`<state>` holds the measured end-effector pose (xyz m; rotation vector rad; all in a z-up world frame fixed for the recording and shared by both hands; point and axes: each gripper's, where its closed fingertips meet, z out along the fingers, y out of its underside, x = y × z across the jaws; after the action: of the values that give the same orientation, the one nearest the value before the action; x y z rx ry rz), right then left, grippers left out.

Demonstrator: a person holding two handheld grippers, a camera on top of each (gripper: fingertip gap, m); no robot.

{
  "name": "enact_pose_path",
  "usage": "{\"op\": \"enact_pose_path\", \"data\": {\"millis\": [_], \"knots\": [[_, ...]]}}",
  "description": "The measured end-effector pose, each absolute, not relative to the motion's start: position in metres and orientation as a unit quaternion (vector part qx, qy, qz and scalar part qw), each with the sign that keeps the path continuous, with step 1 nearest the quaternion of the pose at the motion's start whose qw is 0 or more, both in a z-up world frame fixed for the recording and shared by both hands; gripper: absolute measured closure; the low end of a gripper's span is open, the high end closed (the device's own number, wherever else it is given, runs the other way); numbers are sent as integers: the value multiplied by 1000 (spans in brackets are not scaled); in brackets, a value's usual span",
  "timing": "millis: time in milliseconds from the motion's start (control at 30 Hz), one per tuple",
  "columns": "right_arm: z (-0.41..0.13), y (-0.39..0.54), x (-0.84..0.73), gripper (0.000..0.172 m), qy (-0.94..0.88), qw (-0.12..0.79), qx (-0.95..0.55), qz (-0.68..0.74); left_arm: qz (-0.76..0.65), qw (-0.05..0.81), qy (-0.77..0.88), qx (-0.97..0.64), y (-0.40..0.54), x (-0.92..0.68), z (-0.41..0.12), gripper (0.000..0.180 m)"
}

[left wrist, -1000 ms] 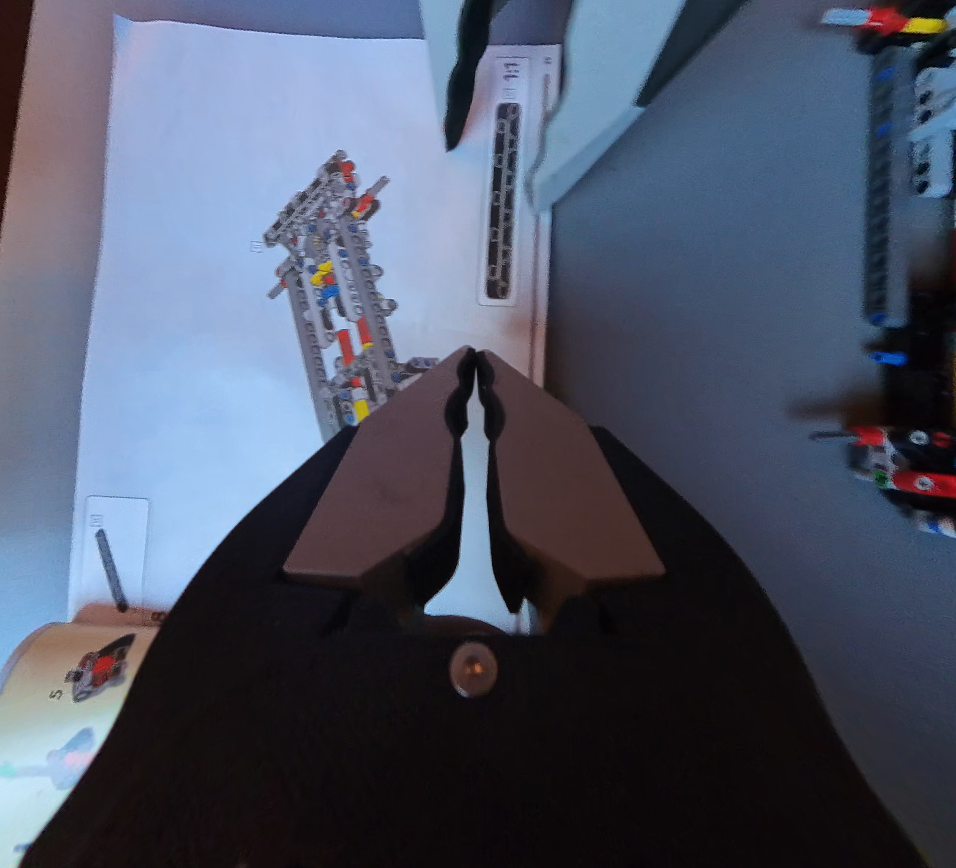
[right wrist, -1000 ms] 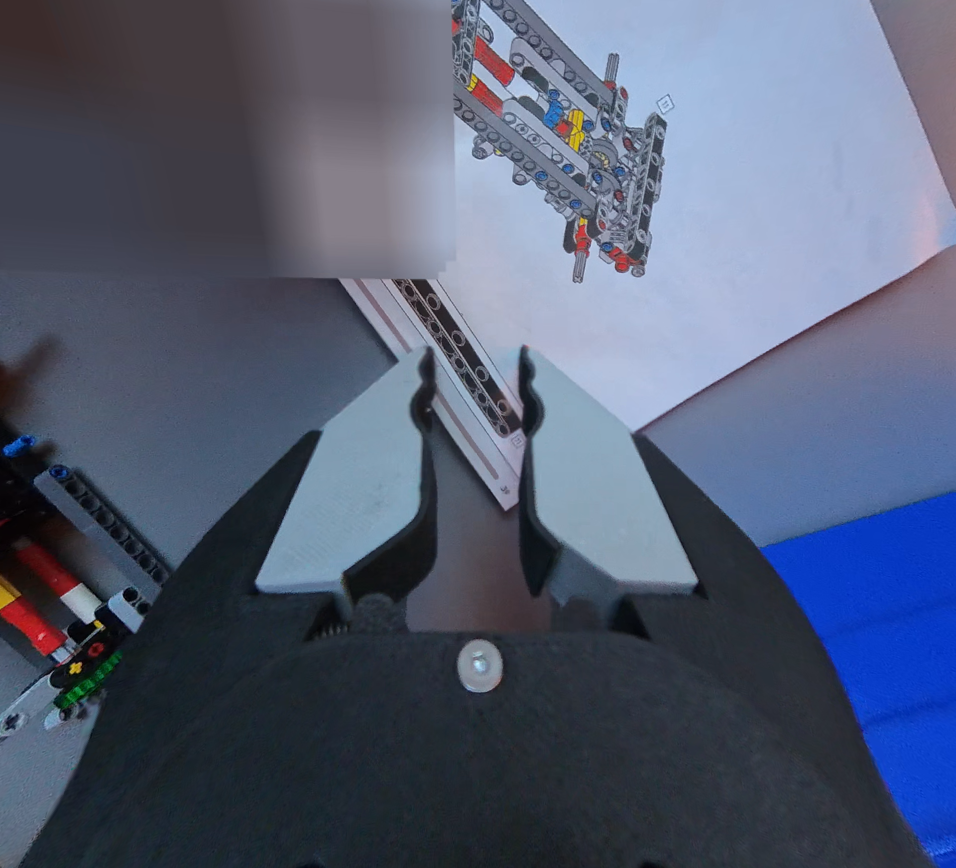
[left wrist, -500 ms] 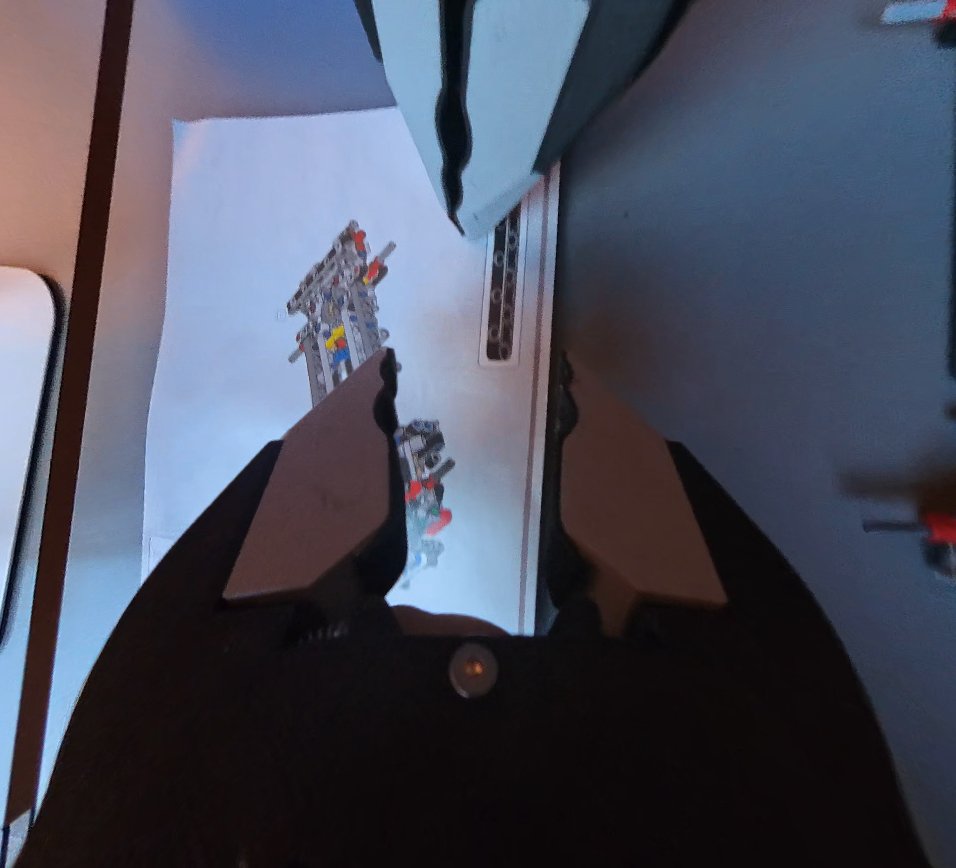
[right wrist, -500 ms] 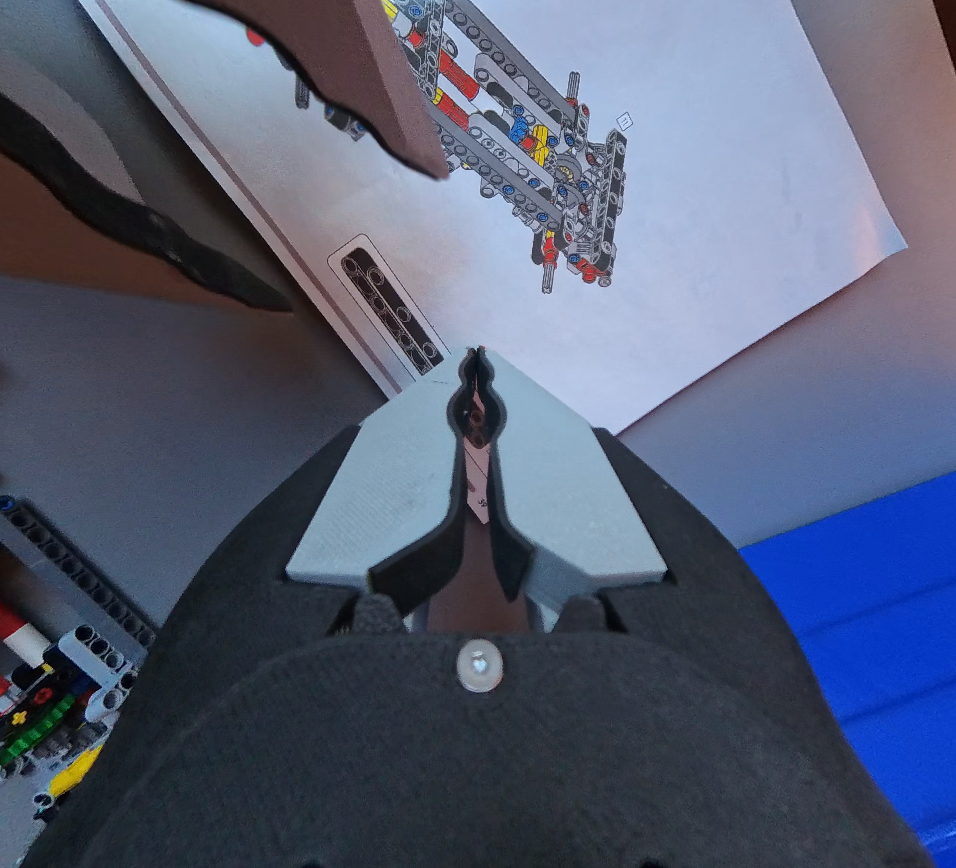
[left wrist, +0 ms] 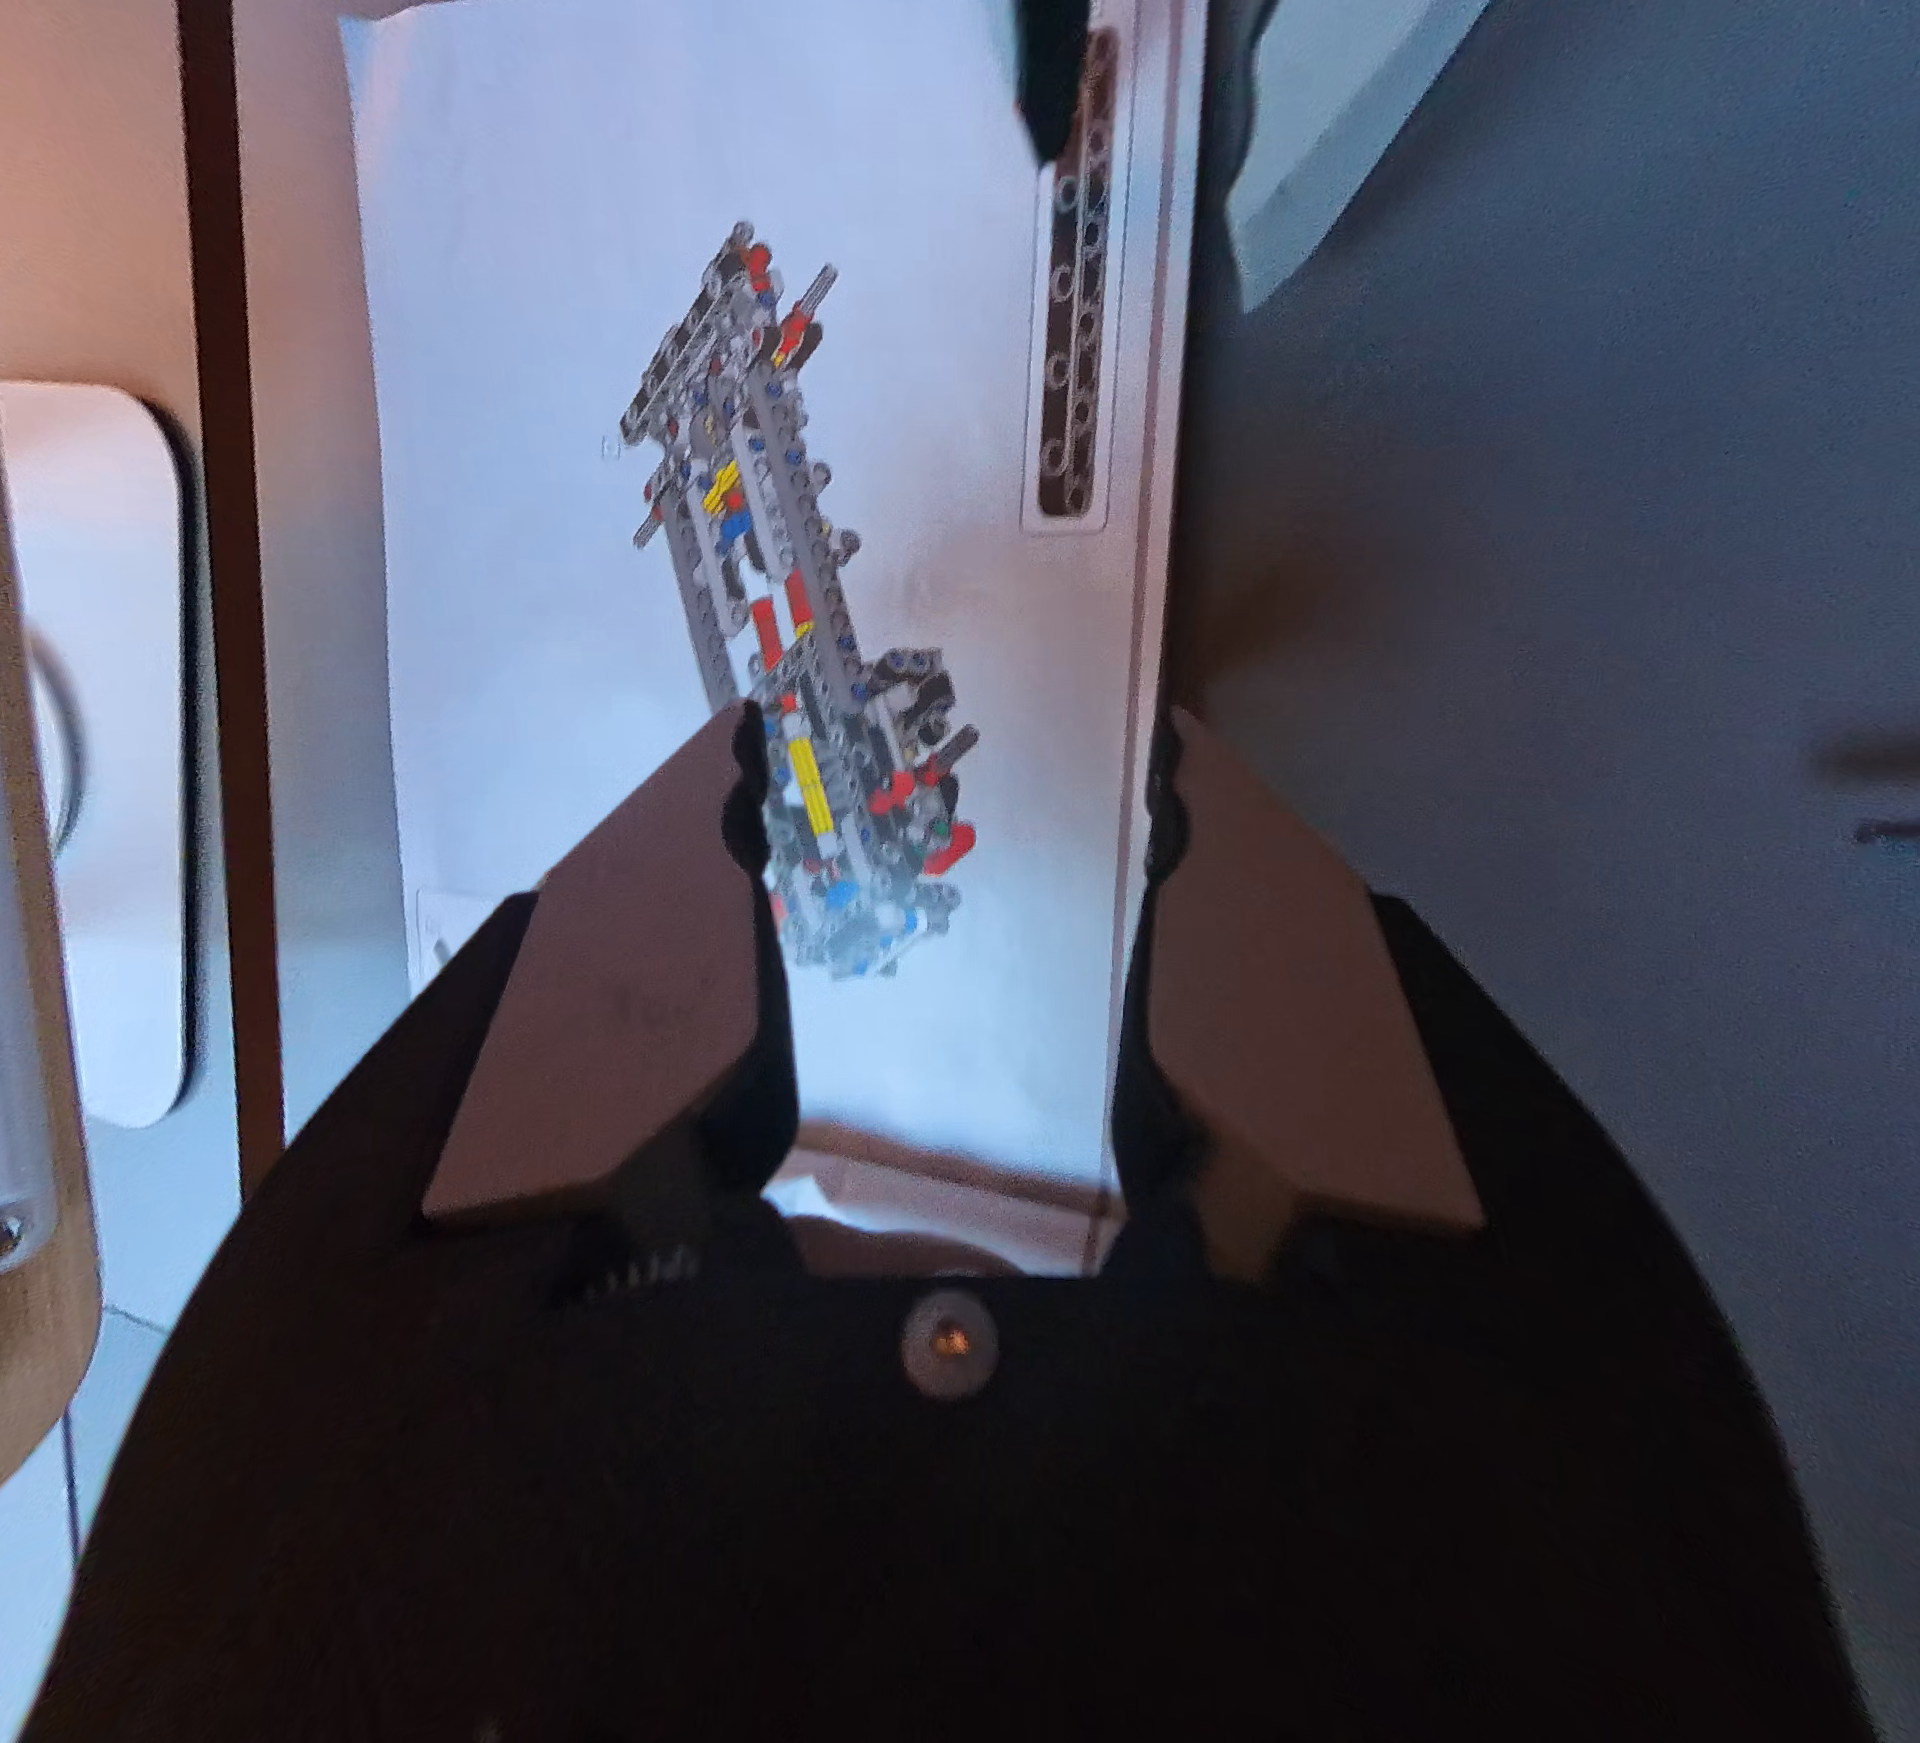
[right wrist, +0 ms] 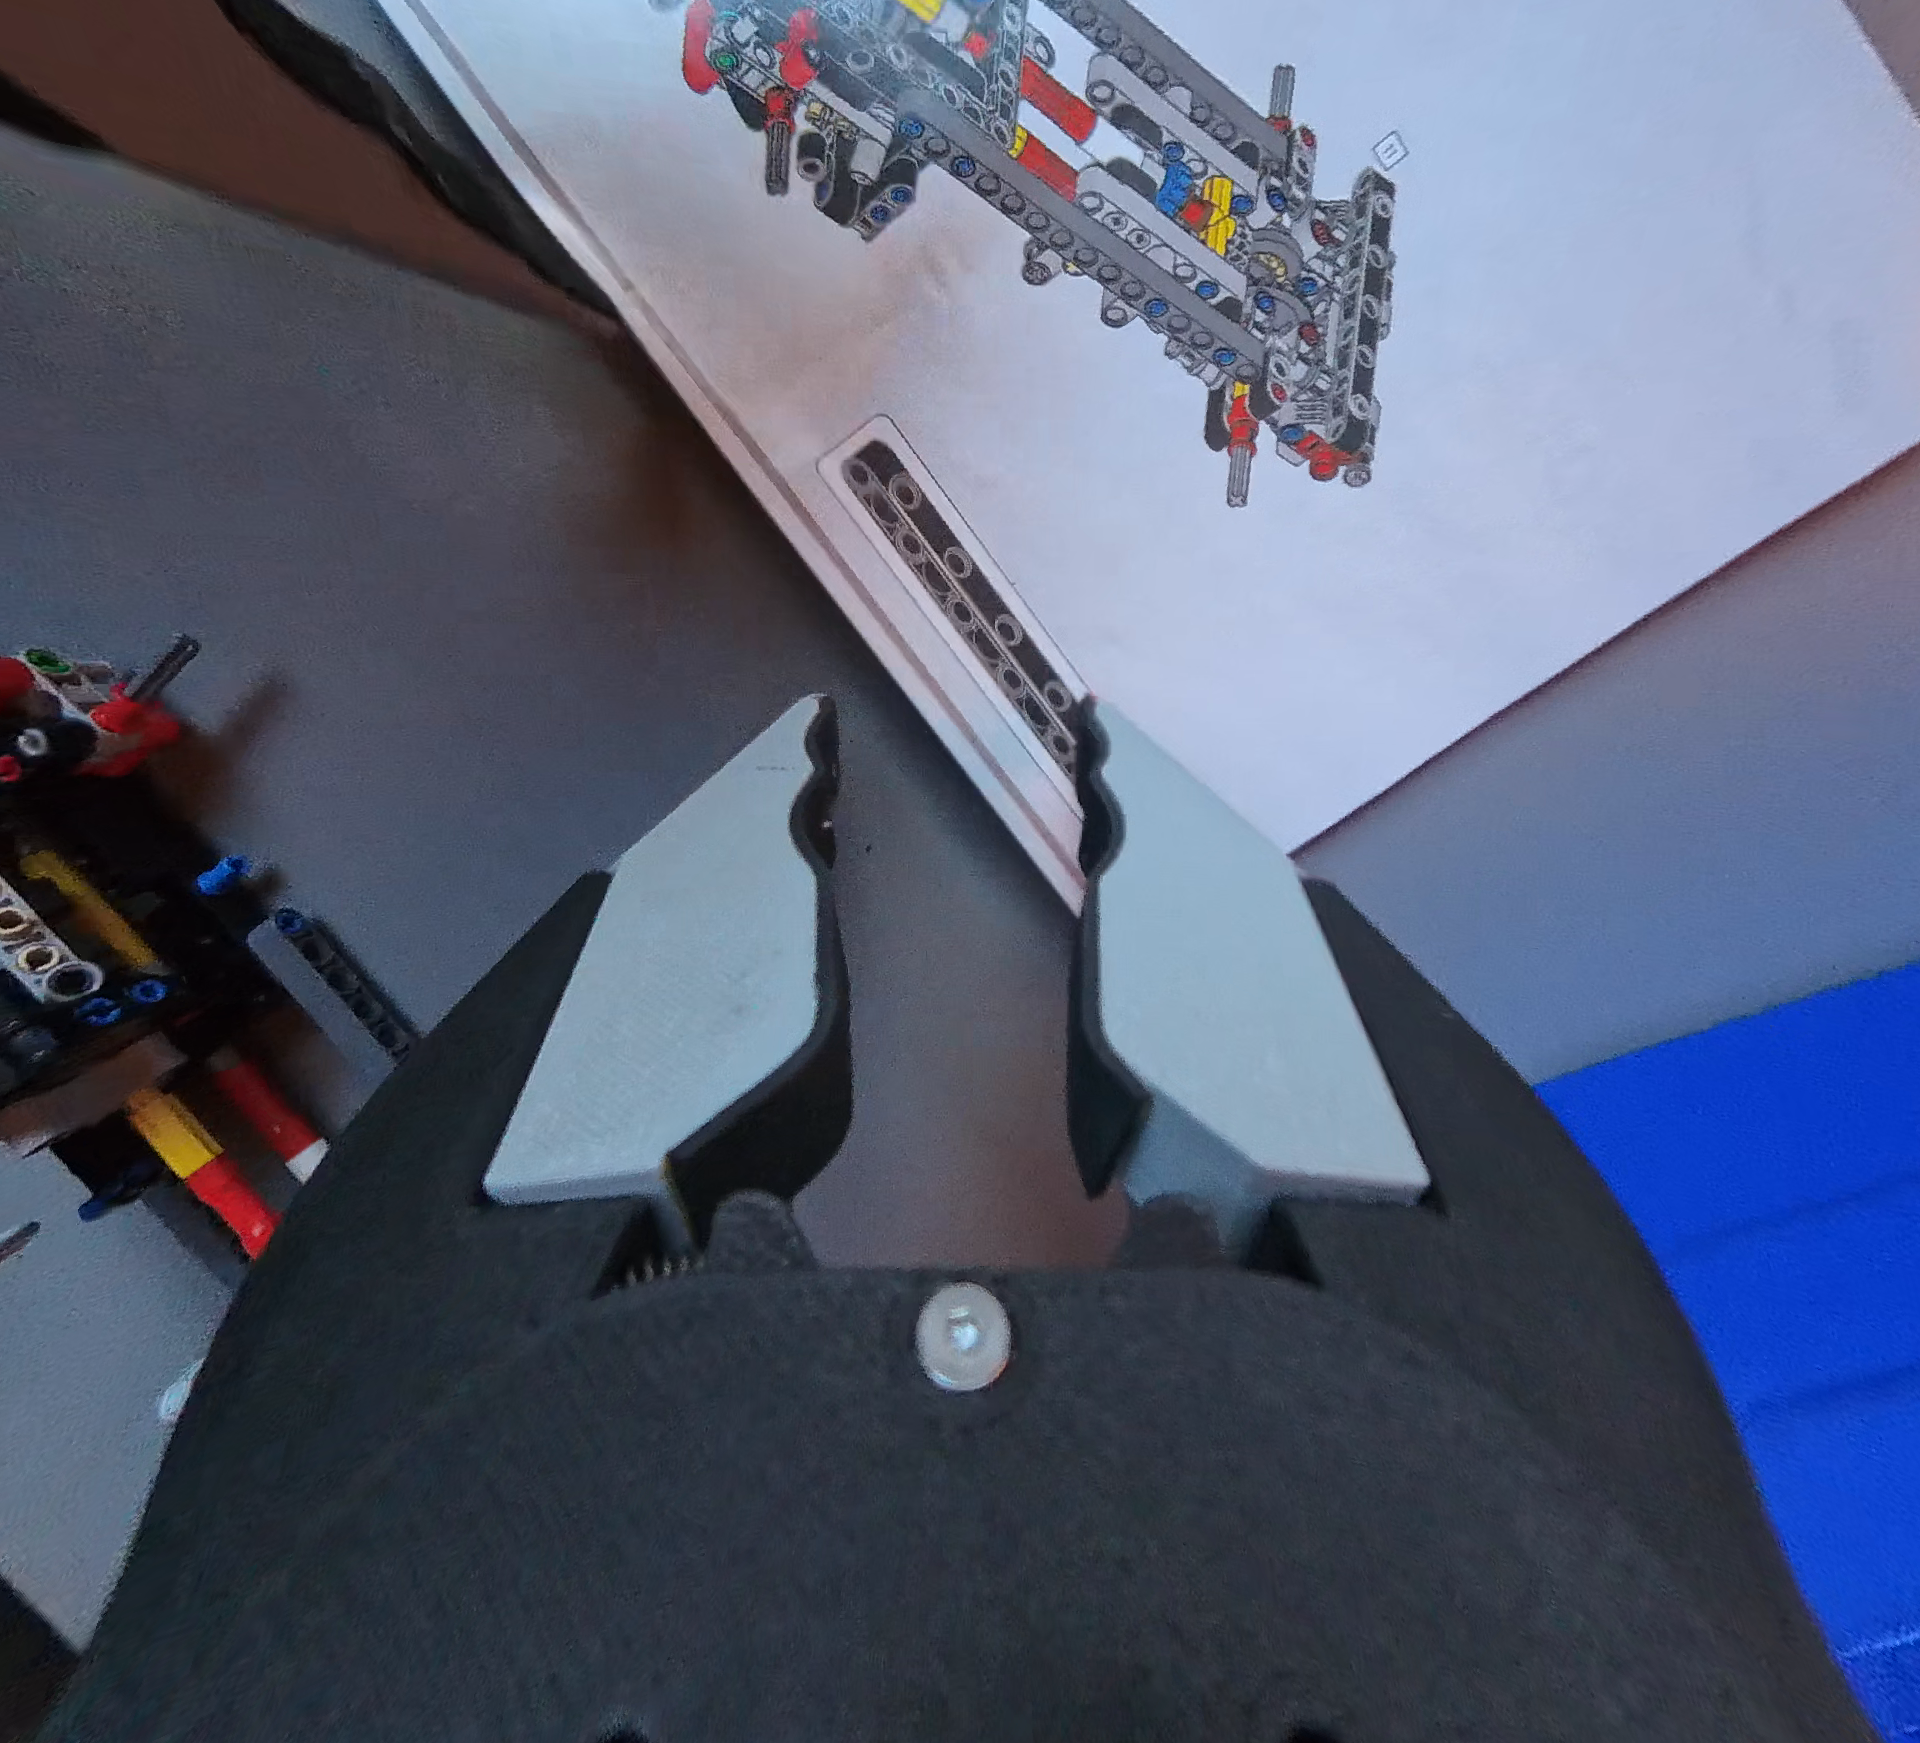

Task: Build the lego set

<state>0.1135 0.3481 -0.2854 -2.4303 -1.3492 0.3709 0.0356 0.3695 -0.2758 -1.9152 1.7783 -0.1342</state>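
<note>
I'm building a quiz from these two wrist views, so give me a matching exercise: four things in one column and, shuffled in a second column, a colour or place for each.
Things:
1. left gripper
2. right gripper
3. instruction page
4. brick model

Colours and places:
A. lies far left on the grey table in the right wrist view
B. pale grey fingers, apart, over the page's corner
C. white, printed with a drawing of a long grey frame
D. brown fingers, wide apart, over the page's drawing

Pairs: 1-D, 2-B, 3-C, 4-A
</note>
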Motion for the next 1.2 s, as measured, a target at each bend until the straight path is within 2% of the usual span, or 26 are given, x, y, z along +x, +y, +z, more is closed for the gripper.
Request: {"op": "enact_pose_path", "data": {"millis": [167, 267, 367, 433, 500, 567, 600, 633, 667, 700, 800, 833, 867, 900, 1133, 1200], "knots": [[-289, 357, 115, 105, -422, 177, -876, 149, -70, 279, 638, -715, 367, 17, -257, 112], [-288, 366, 111, 107, -386, 165, -891, 174, -79, 282, 630, -719, 364, 15, -254, 113], [-291, 375, 119, 131, -399, 170, -893, 123, -62, 273, 639, -716, 362, 16, -265, 112], [-293, 377, 120, 135, -418, 185, -885, 85, -50, 272, 645, -713, 364, 18, -271, 112], [-293, 371, 115, 153, -432, 200, -876, 85, -58, 271, 642, -715, 364, 24, -274, 112], [-293, 369, 113, 157, -439, 208, -870, 84, -76, 267, 638, -718, 363, 32, -276, 113], [-293, 367, 114, 155, -438, 194, -874, 85, -84, 266, 637, -719, 363, 36, -276, 113], [-292, 362, 113, 141, -433, 166, -880, 101, -89, 266, 636, -719, 363, 39, -276, 112], [-289, 359, 111, 120, -420, 139, -888, 124, -92, 266, 636, -718, 363, 41, -275, 112], [-286, 360, 109, 108, -404, 126, -895, 141, -91, 266, 637, -717, 363, 42, -275, 112], [-287, 372, 109, 93, -383, 135, -904, 131, -88, 265, 637, -719, 365, 40, -274, 111], [-291, 376, 110, 96, -386, 141, -905, 108, -88, 264, 635, -720, 365, 39, -274, 111], [-294, 380, 112, 89, -390, 154, -904, 80, -87, 264, 633, -722, 366, 37, -273, 111], [-295, 381, 110, 94, -393, 161, -903, 71, -87, 265, 631, -724, 367, 35, -273, 112], [-295, 378, 104, 97, -405, 165, -896, 73, -87, 253, 632, -727, 365, 34, -278, 111], [-294, 377, 103, 103, -412, 163, -894, 73, -82, 249, 638, -724, 363, 38, -282, 111]]}}
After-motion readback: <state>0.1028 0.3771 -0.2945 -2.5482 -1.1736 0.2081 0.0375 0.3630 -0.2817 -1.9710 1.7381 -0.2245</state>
